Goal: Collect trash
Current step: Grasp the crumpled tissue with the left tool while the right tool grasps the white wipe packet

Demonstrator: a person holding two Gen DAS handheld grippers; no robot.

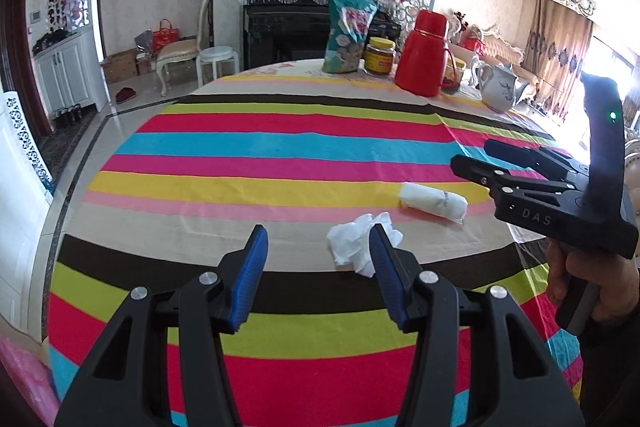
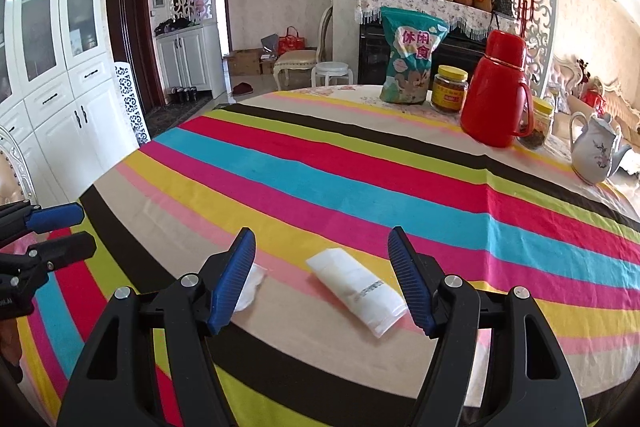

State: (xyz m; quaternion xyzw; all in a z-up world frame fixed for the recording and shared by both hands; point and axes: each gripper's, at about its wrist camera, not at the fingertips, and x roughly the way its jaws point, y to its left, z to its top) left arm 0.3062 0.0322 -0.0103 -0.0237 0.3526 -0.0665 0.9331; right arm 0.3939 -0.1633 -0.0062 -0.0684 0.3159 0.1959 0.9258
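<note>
A: Status check, trash collection: which step is in hand?

B: Approach, by my reading. Two items lie on the striped multicolour tablecloth (image 1: 280, 147): a crumpled white paper tissue (image 1: 352, 243) and, near it, a white rolled paper packet with grey print (image 2: 360, 289). Neither is lifted yet.

A: State of the left gripper (image 1: 318, 275)?

B: Wide apart, holding nothing. The tissue sits just beyond its right blue ribbed finger pad (image 1: 386, 267), partly hidden behind it; contact cannot be confirmed.

A: And the right gripper (image 2: 322, 277)?

B: Also spread wide and empty. The rolled packet lies between its fingers, tilted diagonally, apparently touching neither pad.

A: What does the next move call for?

B: Probably: shift the left gripper rightward to centre the tissue, lower both tools to the cloth, then close. The soft tissue should compress readily. No bin is visible, so the drop-off point is undetermined.

A: Obstructions?

B: The red plastic thermos jug (image 2: 498, 91) and the teal snack bag (image 2: 410, 59) stand well apart, at the far edge.
</note>
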